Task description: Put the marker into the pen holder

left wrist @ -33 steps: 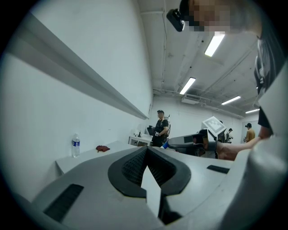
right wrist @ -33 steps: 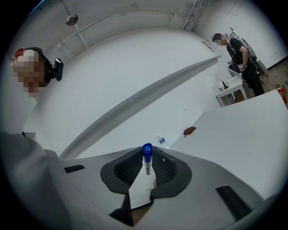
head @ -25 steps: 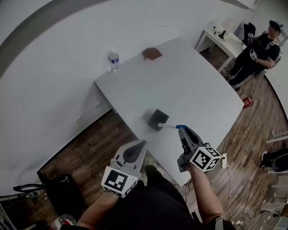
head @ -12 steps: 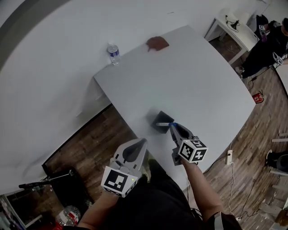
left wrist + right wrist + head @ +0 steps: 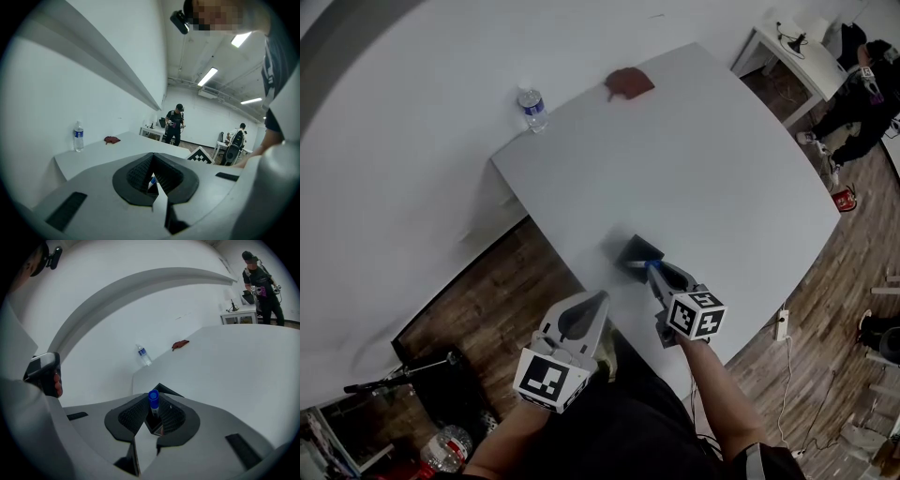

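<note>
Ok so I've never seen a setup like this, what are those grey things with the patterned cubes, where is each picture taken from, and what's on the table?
There is no robot here. A person holds a two-jaw gripper in each hand, and the cubes with square patterns are part of those grippers. The head view comes from a camera on the person's head, looking steeply down. The other two views come from cameras riding on each gripper, looking along its jaws. The right gripper is shut on a marker with a blue cap, right at the black pen holder on the white table. The left gripper is shut and holds nothing, and it is held back near the person's body. At the table's far side are a water bottle and a reddish cloth.
</note>
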